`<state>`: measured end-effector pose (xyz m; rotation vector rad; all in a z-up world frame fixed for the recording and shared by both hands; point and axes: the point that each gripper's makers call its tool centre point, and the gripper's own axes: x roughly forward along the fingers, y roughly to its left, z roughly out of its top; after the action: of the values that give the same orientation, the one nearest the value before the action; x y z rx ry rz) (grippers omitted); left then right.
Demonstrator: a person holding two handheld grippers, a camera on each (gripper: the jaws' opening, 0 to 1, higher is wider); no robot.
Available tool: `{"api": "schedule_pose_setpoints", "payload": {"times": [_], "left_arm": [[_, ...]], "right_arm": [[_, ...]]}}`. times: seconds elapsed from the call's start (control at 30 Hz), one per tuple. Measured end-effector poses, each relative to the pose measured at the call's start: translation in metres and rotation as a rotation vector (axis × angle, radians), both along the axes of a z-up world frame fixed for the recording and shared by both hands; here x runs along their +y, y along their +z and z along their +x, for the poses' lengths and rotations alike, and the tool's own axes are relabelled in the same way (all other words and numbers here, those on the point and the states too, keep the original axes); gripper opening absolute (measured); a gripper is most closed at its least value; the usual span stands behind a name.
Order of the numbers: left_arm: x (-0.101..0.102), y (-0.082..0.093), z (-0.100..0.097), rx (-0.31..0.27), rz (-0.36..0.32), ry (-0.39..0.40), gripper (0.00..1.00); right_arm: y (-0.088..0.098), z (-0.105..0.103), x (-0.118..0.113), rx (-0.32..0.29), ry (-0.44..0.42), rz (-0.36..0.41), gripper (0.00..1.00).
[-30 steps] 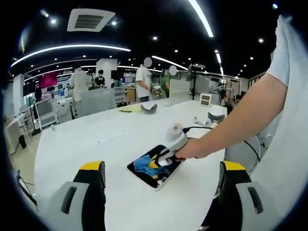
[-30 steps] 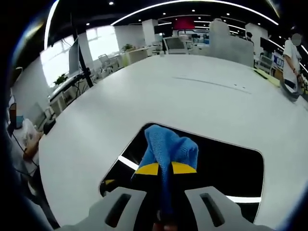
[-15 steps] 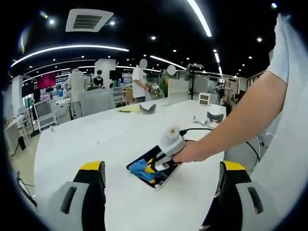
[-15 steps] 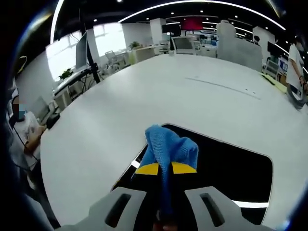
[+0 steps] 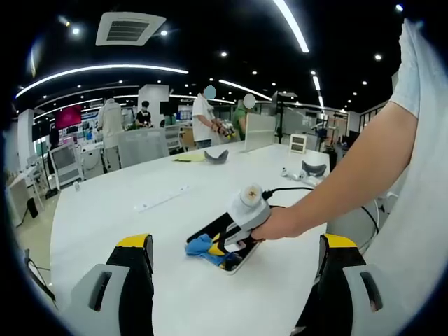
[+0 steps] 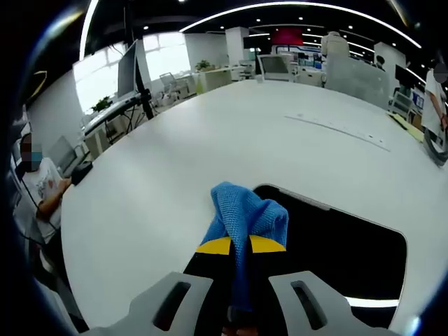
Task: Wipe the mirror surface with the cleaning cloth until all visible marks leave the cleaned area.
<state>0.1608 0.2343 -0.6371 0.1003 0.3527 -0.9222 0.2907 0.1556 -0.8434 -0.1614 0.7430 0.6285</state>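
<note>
Two grippers work over a white surface (image 5: 105,210). The right gripper (image 6: 241,245) has its yellow-tipped jaws pressed together on a blue cloth (image 6: 243,213), which bunches above the jaw tips and rests at the near corner of the mirror (image 6: 336,245). The mirror lies flat on the surface, dark, reflecting ceiling lights. In the left gripper view, the right gripper (image 5: 227,246), held in a hand (image 5: 280,225), pins the cloth (image 5: 201,246) at the mirror's (image 5: 213,227) near edge. The left gripper (image 5: 234,280) hangs above the surface with jaws spread wide, holding nothing, well apart from the mirror. A cable (image 5: 294,187) trails behind the hand.
</note>
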Motion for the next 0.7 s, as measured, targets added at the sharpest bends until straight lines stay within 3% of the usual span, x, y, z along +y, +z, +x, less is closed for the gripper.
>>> {"api": "schedule_pose_setpoints", "payload": {"times": [0.7], "left_arm": [[-0.0068, -0.0036, 0.0082, 0.002, -0.008, -0.009, 0.99]], "right_arm": [[-0.0007, -0.0014, 0.0054, -0.006, 0.04, 0.004, 0.02]]}}
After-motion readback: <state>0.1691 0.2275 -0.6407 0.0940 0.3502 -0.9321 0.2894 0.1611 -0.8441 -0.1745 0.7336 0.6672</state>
